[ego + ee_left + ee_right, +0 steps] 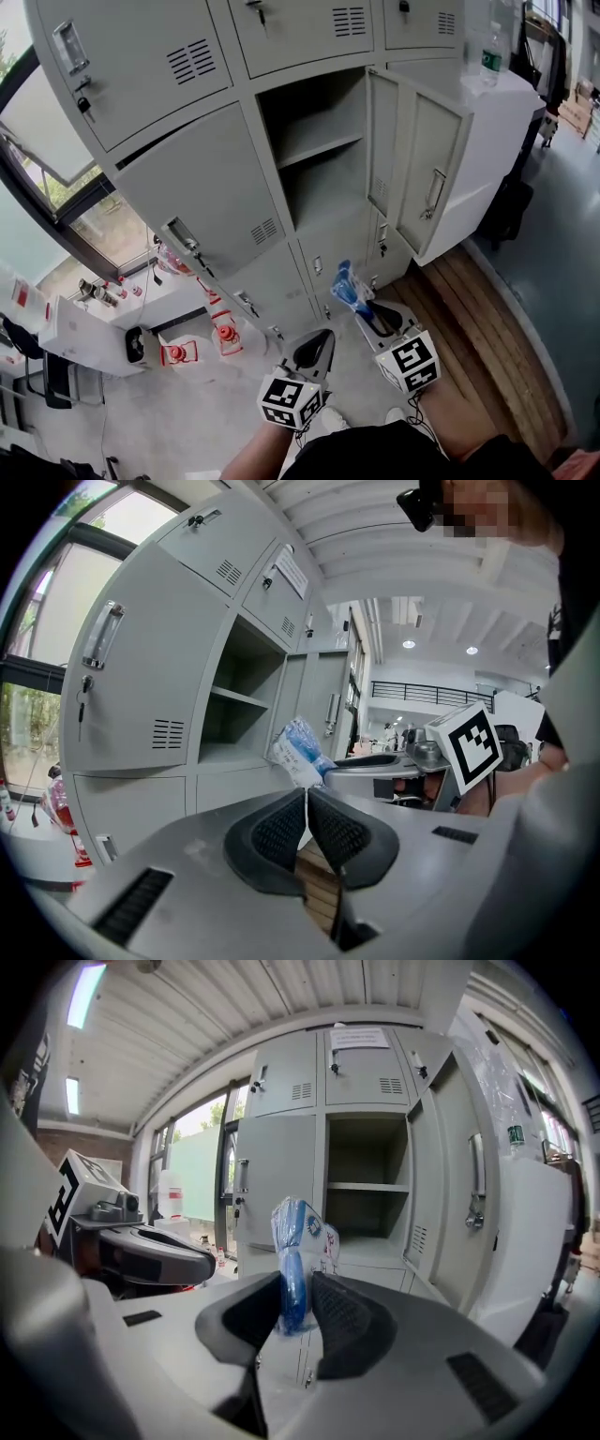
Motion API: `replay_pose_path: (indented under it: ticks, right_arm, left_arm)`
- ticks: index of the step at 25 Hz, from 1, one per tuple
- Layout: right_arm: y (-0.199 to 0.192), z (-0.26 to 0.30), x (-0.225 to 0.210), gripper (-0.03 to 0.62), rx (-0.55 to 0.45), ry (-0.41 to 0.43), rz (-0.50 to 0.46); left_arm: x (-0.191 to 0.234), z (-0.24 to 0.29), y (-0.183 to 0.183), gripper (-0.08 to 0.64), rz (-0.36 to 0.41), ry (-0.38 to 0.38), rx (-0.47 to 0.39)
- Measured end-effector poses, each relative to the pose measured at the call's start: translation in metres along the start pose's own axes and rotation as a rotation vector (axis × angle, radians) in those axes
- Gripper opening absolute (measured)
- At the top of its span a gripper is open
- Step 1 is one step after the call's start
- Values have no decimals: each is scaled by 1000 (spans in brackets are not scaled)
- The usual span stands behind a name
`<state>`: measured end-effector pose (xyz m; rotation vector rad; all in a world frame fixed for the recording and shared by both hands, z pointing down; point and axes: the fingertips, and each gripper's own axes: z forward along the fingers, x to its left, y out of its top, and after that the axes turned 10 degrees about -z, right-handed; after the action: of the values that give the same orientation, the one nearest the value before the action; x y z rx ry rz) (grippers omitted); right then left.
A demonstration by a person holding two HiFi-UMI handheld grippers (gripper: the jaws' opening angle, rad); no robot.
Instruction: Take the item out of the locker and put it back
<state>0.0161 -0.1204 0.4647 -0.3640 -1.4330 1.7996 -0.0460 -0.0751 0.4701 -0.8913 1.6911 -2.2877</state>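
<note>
The grey locker [319, 159] stands with its door [417, 169] swung out to the right; a shelf divides the bare inside. My right gripper [361, 302] is shut on a blue and white plastic packet [345, 284], held in front of the lockers below the opening. In the right gripper view the packet [298, 1241] sticks up between the pads, with the open locker [366, 1194] straight ahead. My left gripper [315, 349] hangs just left of the right one, shut with nothing in it; its view shows the pads [277, 832] meeting and the packet [298, 747] beyond.
Closed lockers with keys surround the open one. A white cabinet [502, 122] with a water bottle [490, 54] stands right of the door. Wooden floor boards [478, 319] run along the right. Red and white items [225, 333] lie at the lower left by a window.
</note>
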Motion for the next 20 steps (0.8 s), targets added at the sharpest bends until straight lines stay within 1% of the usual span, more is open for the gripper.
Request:
replay_pose_path:
  ticks: [10,20]
  right_arm:
    - [-20,-48,-12,156,-29,67,10]
    - [-39,-87,-24,155,-40,110,31]
  left_arm:
    - [-53,11,-13,21,-7,52,-24]
    - [-97,20,-29,21,-19,74,-35]
